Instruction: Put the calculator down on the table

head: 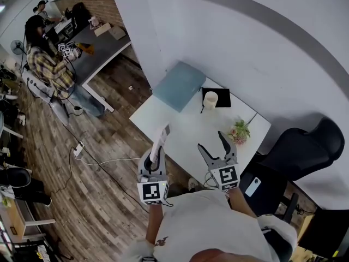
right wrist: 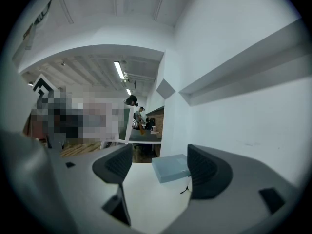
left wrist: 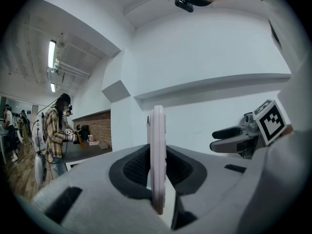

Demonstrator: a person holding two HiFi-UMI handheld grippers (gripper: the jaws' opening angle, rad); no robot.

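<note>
Calculator [left wrist: 157,140]: a thin, pale, hard slab, and it stands on edge between the left tongs [head: 156,158], which are clamped across its flat faces near its lower end. It is held up in the air over the near edge of the white worktop [head: 185,130], not touching it. I judge it light and stiff. The plastic looks smooth, so it could pivot in a grip this low (most of it sticks up past the pads). Holding it across the faces is sound, and tipping it flat before release would spare the keys a knock.

The right tongs [right wrist: 160,172] are spread apart with nothing between them, only the worktop beyond.

By my count:
- one calculator and two tongs
- on the worktop, one blue-grey folder [head: 180,85]
- one dark mat [head: 221,94] with one cream cup [head: 210,100] on it
- one small potted plant [head: 240,131]
- beside the worktop, one black chair [head: 311,152]
</note>
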